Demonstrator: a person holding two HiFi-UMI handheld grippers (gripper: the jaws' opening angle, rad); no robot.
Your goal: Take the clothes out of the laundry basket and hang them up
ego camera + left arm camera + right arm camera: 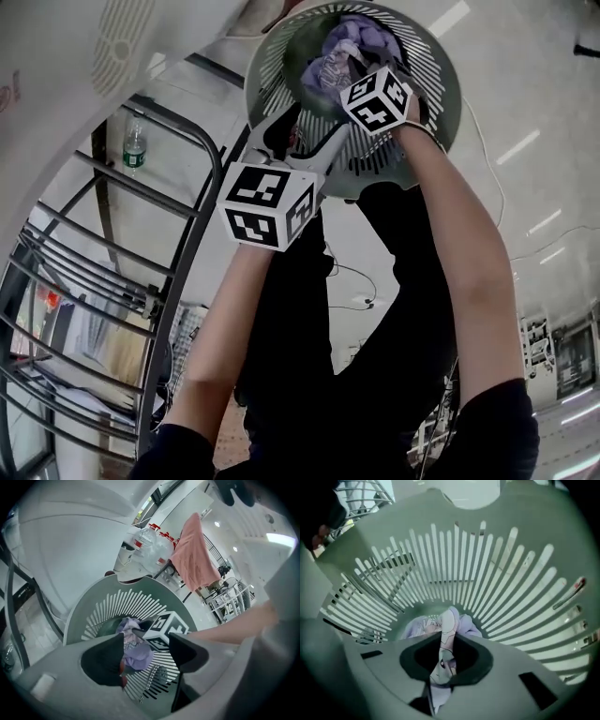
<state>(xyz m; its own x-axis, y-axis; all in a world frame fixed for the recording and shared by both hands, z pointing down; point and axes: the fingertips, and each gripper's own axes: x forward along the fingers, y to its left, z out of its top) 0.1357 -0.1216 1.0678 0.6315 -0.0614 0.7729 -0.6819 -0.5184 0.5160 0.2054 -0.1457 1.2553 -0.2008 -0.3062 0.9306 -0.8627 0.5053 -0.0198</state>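
Two tools are at the laundry basket point(439, 89), upper middle of the frame. The left tool point(147, 649) hovers by its rim, jaws apart and empty; right of it, the right tool point(443, 654) is clenched on the lilac garment point(451, 620) inside.

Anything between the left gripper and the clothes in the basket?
Only the right gripper, shut on the lilac garment inside the basket, crowds one side. The open left gripper otherwise faces the garment unobstructed.
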